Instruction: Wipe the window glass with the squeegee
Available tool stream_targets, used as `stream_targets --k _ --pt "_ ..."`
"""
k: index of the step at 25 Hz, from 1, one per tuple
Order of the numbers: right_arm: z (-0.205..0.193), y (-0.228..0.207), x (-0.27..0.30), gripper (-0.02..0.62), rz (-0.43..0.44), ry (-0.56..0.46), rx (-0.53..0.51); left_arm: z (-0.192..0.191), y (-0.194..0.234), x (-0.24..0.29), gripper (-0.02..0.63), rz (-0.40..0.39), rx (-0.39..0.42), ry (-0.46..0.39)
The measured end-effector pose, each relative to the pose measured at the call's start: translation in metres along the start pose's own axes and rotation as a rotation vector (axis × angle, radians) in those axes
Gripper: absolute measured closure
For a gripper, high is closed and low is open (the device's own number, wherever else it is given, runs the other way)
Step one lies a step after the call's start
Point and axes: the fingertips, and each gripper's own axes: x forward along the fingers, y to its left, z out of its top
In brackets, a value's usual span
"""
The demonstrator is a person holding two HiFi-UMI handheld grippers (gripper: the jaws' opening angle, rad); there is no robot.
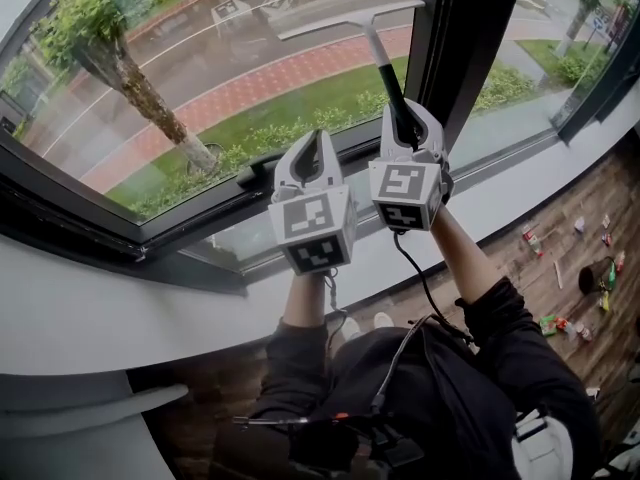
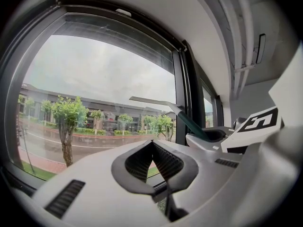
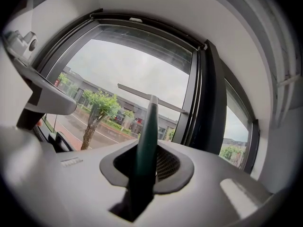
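The squeegee has a pale blade [image 1: 350, 18] lying crosswise against the left window pane [image 1: 200, 58] and a dark green handle [image 1: 390, 83]. My right gripper [image 1: 405, 110] is shut on that handle, which runs up between its jaws in the right gripper view [image 3: 147, 136] to the blade [image 3: 151, 99]. My left gripper [image 1: 315, 135] is just left of the right one and a little lower. It is shut with nothing in it, and its jaw tips meet in the left gripper view [image 2: 152, 144]. From there the squeegee [image 2: 156, 101] shows up and to the right.
A dark vertical window post [image 1: 470, 38] stands just right of the squeegee, with another pane [image 1: 540, 58] beyond it. The black lower frame [image 1: 200, 218] and white sill [image 1: 100, 298] run below. Small litter lies on the wooden floor [image 1: 570, 268] at the right.
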Motion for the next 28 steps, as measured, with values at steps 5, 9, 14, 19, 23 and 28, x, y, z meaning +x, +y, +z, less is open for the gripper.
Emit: stream_targets --k 5,9,14,19,23,28 --pt "-0.017 0.005 -0.006 0.535 0.013 0.039 -0.011 -0.015 -0.003 -0.003 0.603 -0.004 -0.006 0.037" --pt "-0.036 0.012 -0.009 0.535 0.030 0.078 -0.026 -0.032 0.000 -0.003 0.603 0.011 -0.013 0.056" --pt "-0.054 0.019 -0.013 0.535 0.046 0.116 -0.031 -0.047 0.001 -0.005 0.603 0.014 -0.012 0.084" --pt "-0.071 0.026 -0.017 0.535 0.069 0.158 -0.032 -0.062 0.004 -0.008 0.603 0.024 -0.021 0.118" --pt "-0.087 0.031 -0.019 0.535 0.078 0.186 -0.043 -0.075 0.006 -0.009 0.603 0.029 -0.023 0.141" --pt "-0.105 0.036 -0.020 0.535 0.097 0.226 -0.063 -0.084 0.007 -0.012 0.603 0.039 -0.030 0.166"
